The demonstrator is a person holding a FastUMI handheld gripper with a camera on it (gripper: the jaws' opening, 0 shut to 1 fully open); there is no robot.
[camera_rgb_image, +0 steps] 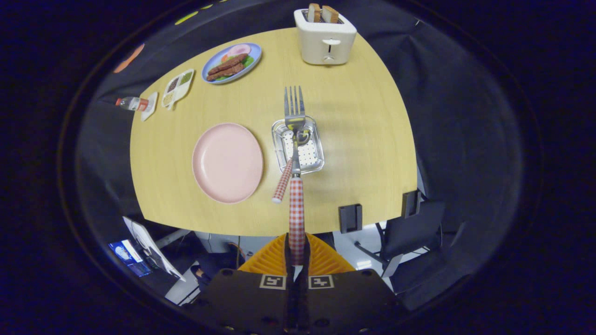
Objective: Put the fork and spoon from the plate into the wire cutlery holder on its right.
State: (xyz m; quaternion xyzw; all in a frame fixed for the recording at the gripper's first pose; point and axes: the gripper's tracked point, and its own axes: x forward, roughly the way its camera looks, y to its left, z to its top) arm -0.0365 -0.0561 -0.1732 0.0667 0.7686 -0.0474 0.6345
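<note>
In the gripper view, the gripper [296,253] is hanging high above a pale wooden table [363,139] and looking straight down on it, its two fingers [272,260] pressing together on the red-and-white checked handle of a fork [296,186]. The fork is reaching forward from the fingertips, its metal neck and tines lying over the wire cutlery holder [316,163] in this view, the tines pointing on toward the far side of the table; how far above the holder the fork is hanging I cannot tell. The spoon [287,174] is already sitting in the holder, its bowl down inside the wire basket and its checked handle leaning out over the near rim toward the plate. The pink plate [227,163] is lying just to the left of the holder, bare of cutlery, apart from the holder by a narrow strip of table. Beyond the fork tines, at the far edge of the table, a cream toaster [325,39] is standing with two slices of bread showing in its slots. Farther left, a blue plate of food [231,63] is resting near a small white divided tray [177,88], and a little bottle [130,103] is lying on its side at the table's left edge. Below the near table edge, a dark chair [405,232] is standing on the floor.
</note>
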